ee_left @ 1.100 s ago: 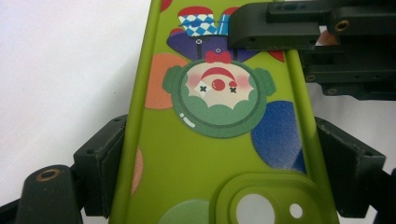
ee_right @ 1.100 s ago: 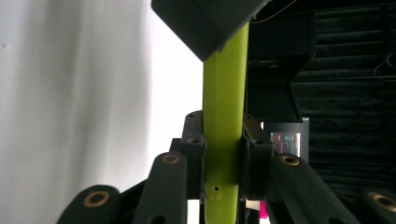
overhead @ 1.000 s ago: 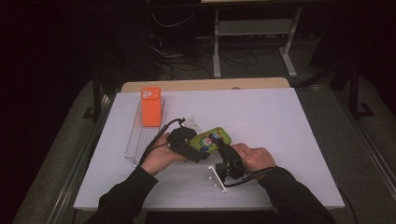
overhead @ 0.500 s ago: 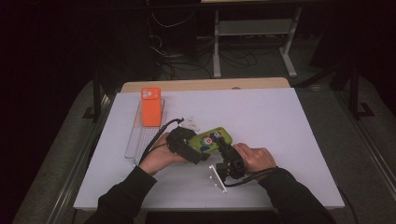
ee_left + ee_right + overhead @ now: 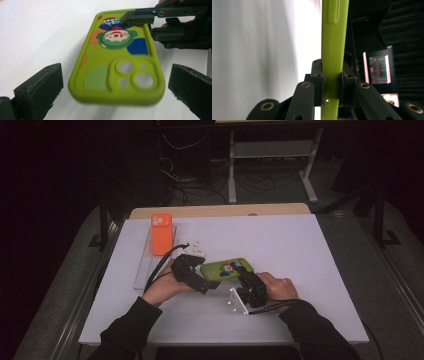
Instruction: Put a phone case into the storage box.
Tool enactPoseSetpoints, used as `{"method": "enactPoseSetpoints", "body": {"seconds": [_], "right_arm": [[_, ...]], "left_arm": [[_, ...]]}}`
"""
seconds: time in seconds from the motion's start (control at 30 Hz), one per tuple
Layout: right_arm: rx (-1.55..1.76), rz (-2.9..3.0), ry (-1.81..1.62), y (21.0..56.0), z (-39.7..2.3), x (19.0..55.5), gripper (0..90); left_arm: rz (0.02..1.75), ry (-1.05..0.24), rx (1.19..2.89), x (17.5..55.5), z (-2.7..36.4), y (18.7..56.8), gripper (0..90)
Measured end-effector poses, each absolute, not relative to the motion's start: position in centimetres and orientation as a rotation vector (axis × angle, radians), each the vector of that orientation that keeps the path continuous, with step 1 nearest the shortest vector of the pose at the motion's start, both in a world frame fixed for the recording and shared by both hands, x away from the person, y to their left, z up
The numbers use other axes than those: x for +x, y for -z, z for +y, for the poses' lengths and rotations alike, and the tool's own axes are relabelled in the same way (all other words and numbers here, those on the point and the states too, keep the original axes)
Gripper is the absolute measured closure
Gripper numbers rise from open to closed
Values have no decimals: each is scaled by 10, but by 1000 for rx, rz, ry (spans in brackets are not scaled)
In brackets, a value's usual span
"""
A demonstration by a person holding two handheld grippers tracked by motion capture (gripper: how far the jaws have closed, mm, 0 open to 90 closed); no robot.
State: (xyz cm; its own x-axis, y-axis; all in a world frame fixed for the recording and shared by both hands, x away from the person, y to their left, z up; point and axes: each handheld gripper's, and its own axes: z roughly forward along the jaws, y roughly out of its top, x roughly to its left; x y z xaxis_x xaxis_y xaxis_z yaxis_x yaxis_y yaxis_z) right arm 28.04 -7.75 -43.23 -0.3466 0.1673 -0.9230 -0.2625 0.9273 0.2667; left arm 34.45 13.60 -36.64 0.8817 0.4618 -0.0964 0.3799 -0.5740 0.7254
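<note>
Green phone case (image 5: 226,268) held over the table (image 5: 320,260), just right of the clear tray (image 5: 142,270)

Orange phone (image 5: 161,234) lies on that tray. Right gripper (image 5: 248,281) is clamped on the case; left gripper (image 5: 117,82) has just been opening, jaws wide beside it.

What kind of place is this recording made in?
Probably a lab or workshop recording station: a white table in a dark room, cables on the floor behind it, and a lit monitor in the right gripper view.

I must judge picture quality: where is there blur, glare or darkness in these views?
Left gripper view: the lime-green silicone phone case blurs at its near edge, and the white table glares. Right gripper view: background dark, table washed out. High view: surroundings dark, table evenly lit.
</note>
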Motion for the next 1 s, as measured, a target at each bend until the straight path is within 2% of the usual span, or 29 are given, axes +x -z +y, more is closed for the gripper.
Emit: {"method": "enactPoseSetpoints", "body": {"seconds": [0.27, 0.57, 1.0], "right_arm": [[135, 2019, -591, 420, -93, 293, 760], [578, 2190, -891, 412, -105, 304, 760], [972, 2274, -1216, 404, -123, 320, 760]], "left_arm": [[611, -150, 2228, 345, 139, 365, 0], [628, -161, 2215, 346, 138, 367, 0], [656, -163, 2208, 349, 137, 370, 0]]}}
